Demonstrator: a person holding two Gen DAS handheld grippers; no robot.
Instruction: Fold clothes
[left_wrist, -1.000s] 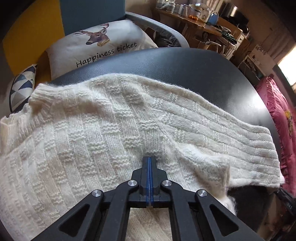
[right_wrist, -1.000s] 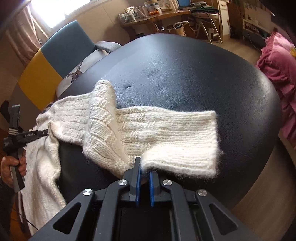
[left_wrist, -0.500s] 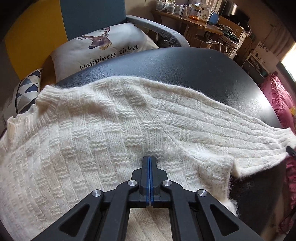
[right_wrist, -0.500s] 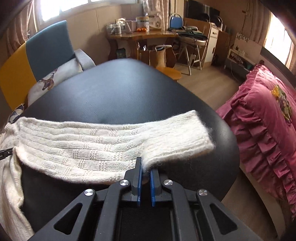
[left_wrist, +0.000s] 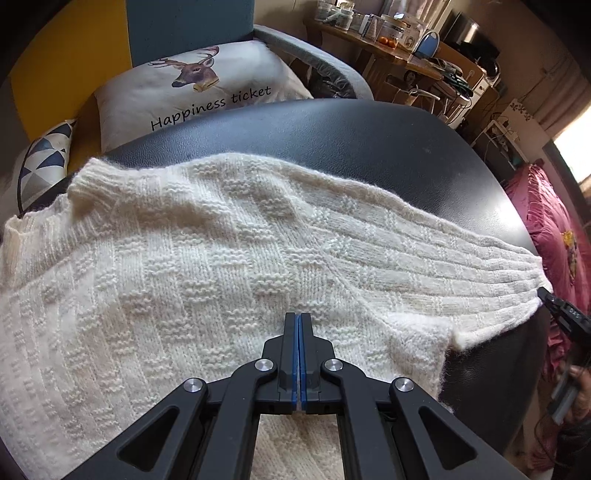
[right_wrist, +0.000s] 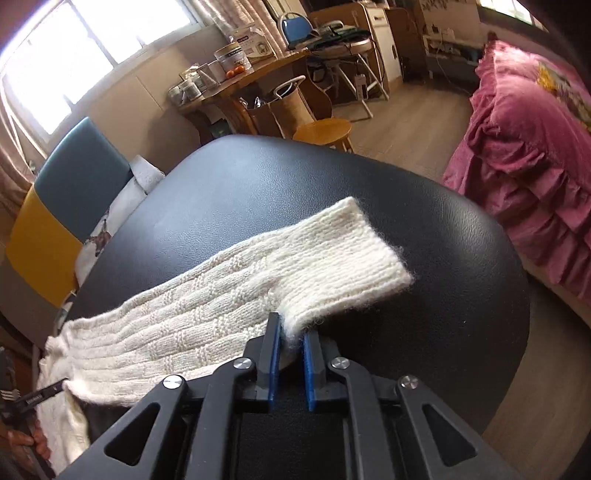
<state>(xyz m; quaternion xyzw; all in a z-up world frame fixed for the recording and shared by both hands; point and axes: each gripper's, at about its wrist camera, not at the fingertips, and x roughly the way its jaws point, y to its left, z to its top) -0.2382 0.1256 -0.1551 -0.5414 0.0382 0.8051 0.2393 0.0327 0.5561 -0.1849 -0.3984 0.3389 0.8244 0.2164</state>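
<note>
A cream knitted sweater (left_wrist: 221, 258) lies spread on a black padded surface (left_wrist: 369, 147). My left gripper (left_wrist: 298, 317) is shut, its tip resting on the knit near the underarm; whether any fabric is pinched cannot be seen. It also shows at the far left of the right wrist view as the left gripper (right_wrist: 55, 387). The sleeve (right_wrist: 258, 280) stretches out flat towards the surface's right edge, ending in the cuff (right_wrist: 354, 251). My right gripper (right_wrist: 291, 328) is at the sleeve's near edge, jaws opening, with fuzzy knit lying loose between the pads. In the left wrist view, the right gripper (left_wrist: 554, 299) sits at the sleeve end.
A deer-print cushion (left_wrist: 192, 88) leans on a blue and yellow chair behind the surface. Beyond stand a wooden desk (right_wrist: 236, 81) with several jars and a round stool (right_wrist: 321, 131). Pink ruffled bedding (right_wrist: 524, 147) lies to the right. A hand (left_wrist: 576, 391) holds the right gripper.
The right gripper drew the folded sleeve out to the right until it lay straight across the surface, then its jaws parted. The left gripper stayed shut in place.
</note>
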